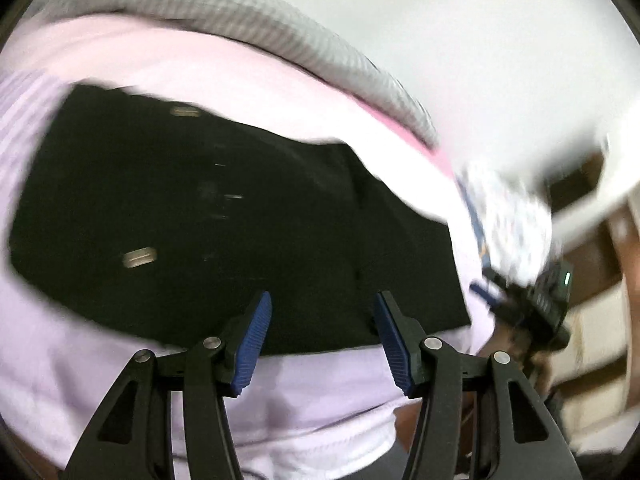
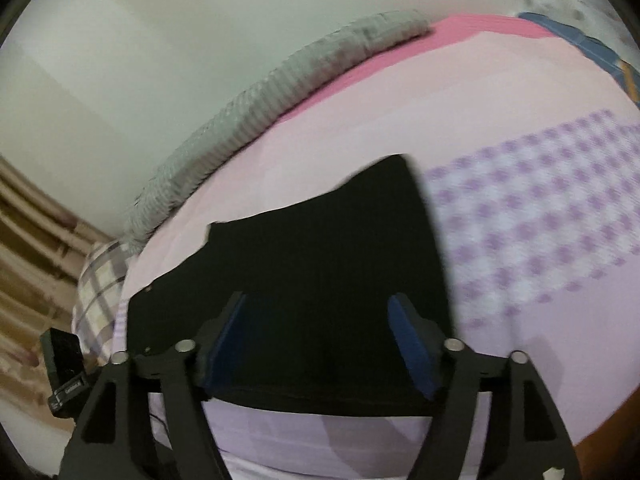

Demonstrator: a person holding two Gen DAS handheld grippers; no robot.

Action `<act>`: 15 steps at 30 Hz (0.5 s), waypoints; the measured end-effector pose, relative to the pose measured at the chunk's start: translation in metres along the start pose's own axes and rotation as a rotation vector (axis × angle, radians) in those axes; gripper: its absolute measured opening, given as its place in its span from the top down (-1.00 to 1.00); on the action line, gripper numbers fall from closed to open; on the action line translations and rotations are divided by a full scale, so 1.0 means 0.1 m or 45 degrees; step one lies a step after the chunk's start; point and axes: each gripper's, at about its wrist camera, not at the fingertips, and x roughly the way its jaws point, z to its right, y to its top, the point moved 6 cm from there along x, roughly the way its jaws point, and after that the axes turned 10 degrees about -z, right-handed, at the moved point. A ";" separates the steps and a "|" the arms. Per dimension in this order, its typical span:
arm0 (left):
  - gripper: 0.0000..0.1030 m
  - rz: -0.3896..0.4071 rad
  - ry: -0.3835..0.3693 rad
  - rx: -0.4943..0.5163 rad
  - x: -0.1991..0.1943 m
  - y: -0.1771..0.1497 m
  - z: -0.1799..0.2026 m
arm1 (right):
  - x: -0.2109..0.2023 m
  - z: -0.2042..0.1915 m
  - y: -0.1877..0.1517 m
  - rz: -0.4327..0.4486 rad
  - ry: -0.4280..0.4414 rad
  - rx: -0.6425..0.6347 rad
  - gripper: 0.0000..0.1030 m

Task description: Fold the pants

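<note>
The left gripper (image 1: 322,312) is spread wide with nothing between its blue pads (image 1: 256,338), poised over the near edge of the black pants (image 1: 208,208). The right gripper (image 2: 320,324) is likewise spread and empty, its blue pads (image 2: 414,340) hanging above the same dark cloth (image 2: 312,280). The pants lie flat on the bed (image 1: 312,384), folded into a broad dark block, near edge close to the bed's front.

Only the left wrist view shows small pale metallic marks (image 1: 138,258) on the pants, possibly buttons or rivets, though motion blur makes that uncertain. It also catches the other gripper's camera unit (image 1: 548,296) at the right, beside a blurred white patterned cloth (image 1: 508,220). Only the right wrist view shows the purple checked patch (image 2: 540,216) of the sheet just right of the pants, a plaid pillow (image 2: 100,280) at the bed's left end, and a small black device (image 2: 64,364) below it.

The bed wears a pale lilac-pink sheet (image 2: 400,120) with a deeper pink band (image 2: 480,24) along its far side. A grey ribbed blanket (image 2: 260,100) runs along that far edge against a plain white wall (image 2: 160,40). Brown-striped curtains (image 2: 28,248) hang at the left. A blue-edged cloth (image 2: 580,40) sits at the far right corner.
</note>
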 end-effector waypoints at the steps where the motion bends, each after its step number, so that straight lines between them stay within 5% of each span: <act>1: -0.07 0.034 -0.018 -0.063 -0.11 -0.02 -0.12 | 0.03 -0.07 -0.01 -0.008 0.010 -0.014 -0.46; 10: -0.07 0.208 -0.071 -0.513 -0.53 -0.29 -1.13 | 0.42 -0.69 -0.16 -0.134 0.058 -0.120 -0.56; 15: -0.07 0.247 -0.108 -0.597 -0.49 -0.28 -1.36 | 0.54 -0.80 -0.22 -0.165 0.058 -0.101 -0.56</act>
